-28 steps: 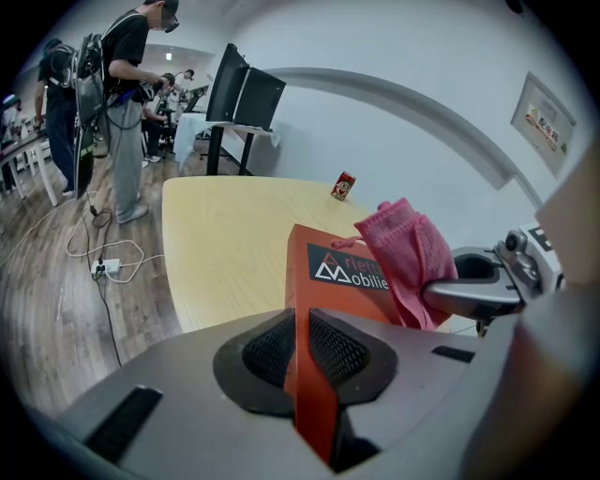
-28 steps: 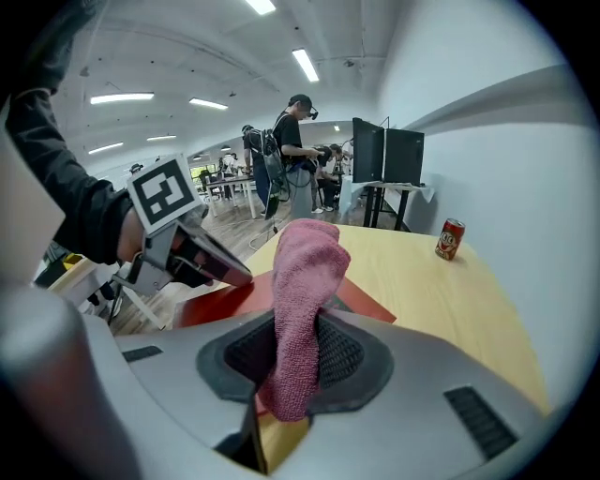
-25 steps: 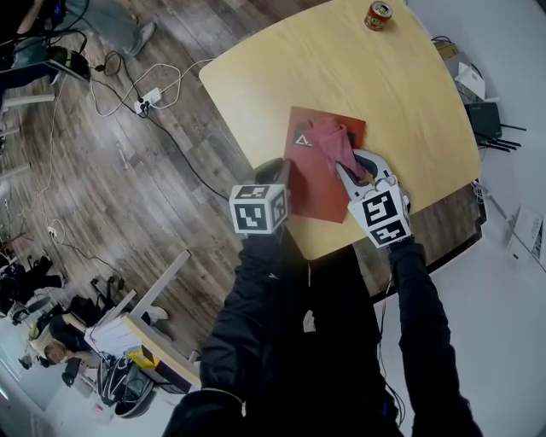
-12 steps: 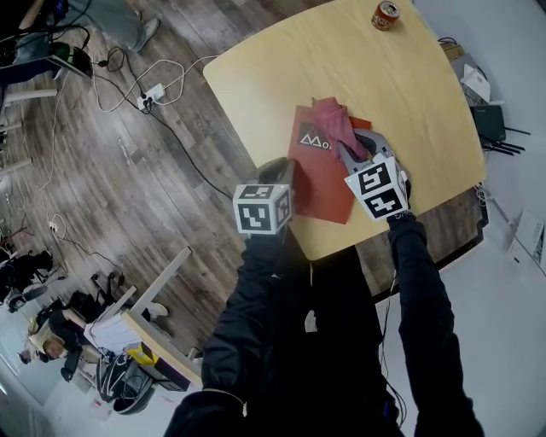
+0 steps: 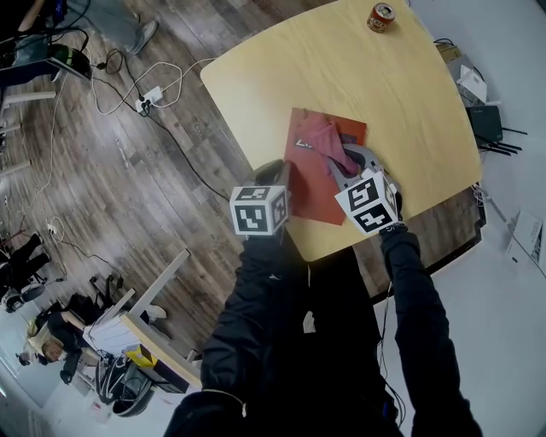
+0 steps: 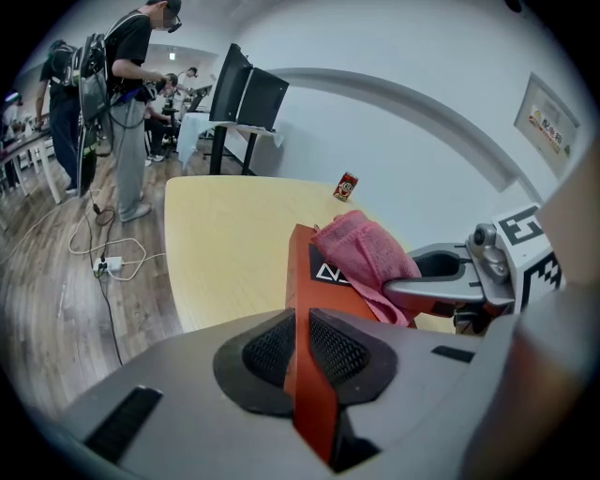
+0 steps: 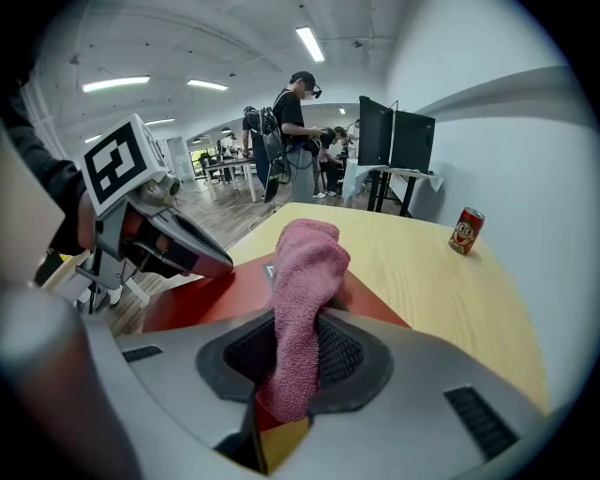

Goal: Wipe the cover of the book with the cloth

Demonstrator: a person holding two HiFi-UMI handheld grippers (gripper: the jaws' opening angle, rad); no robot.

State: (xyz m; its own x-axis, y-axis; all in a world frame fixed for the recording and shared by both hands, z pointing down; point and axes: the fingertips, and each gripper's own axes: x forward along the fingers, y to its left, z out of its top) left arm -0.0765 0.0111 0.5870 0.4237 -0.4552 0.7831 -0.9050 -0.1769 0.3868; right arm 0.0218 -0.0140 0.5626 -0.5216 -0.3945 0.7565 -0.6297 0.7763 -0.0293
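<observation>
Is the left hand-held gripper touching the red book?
Touching. The left gripper view shows the left hand-held gripper shut on the red book, with its pads pressing both sides of the edge.

A pale wooden tabletop (image 5: 409, 94) with rounded corners stands on a dark wood-plank floor (image 5: 128, 205). An orange-red drink can (image 5: 379, 16) stands upright near the tabletop's far edge, well apart from everything else on it. On the floor to the left, a white power strip (image 5: 149, 96) lies among looping cables (image 5: 111, 85). A black router (image 5: 488, 122) with antennas sits on the lighter floor to the right. Two dark monitors (image 6: 246, 92) stand beyond the tabletop. A person with a backpack (image 6: 122, 94) stands beside them.
</observation>
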